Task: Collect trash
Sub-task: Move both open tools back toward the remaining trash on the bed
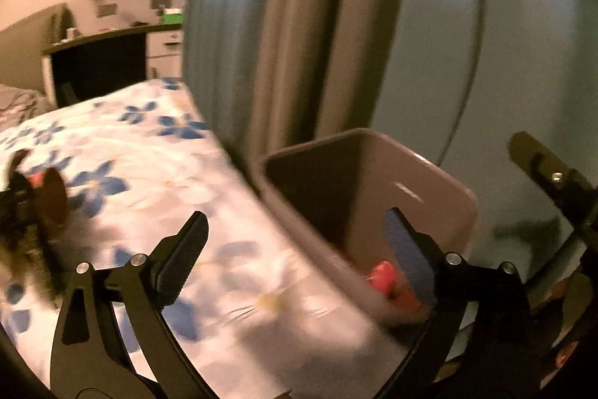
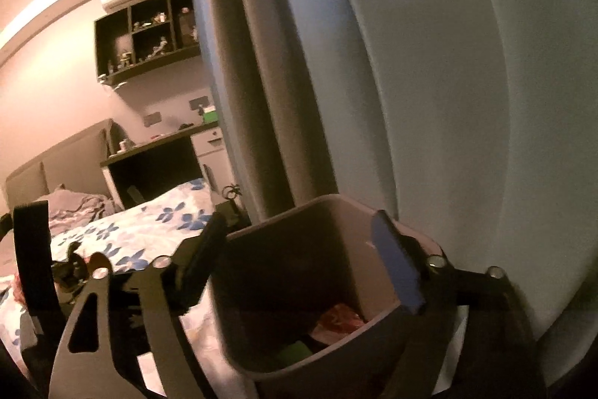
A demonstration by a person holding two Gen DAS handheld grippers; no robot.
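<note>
While my left gripper (image 1: 299, 257) hangs over the near edge of the bed (image 1: 130, 174), its jaws stand wide apart with nothing between the pads. The grey bin (image 1: 441, 197) stands just beside the bed's edge, against the curtain (image 1: 299, 25); one finger reaches over the bin's mouth, the other over the flowered bedcover. A red piece of trash (image 1: 383, 275) shows inside the bin near its near wall, blurred. At the right edge of this view part of my right gripper (image 1: 553, 174) is visible. At the left edge a brown round object sits on the cover; too blurred to identify.

From the right wrist view, my right gripper (image 2: 295, 249) is likewise spread open, empty, straddling the bin (image 2: 261, 324). Inside lie a reddish crumpled wrapper (image 2: 340, 320) and a green item (image 2: 295, 354). The bedcover (image 2: 149, 227) lies left of the bin. Beyond it stand a dark desk (image 2: 157, 152) and wall shelves (image 2: 145, 36).
</note>
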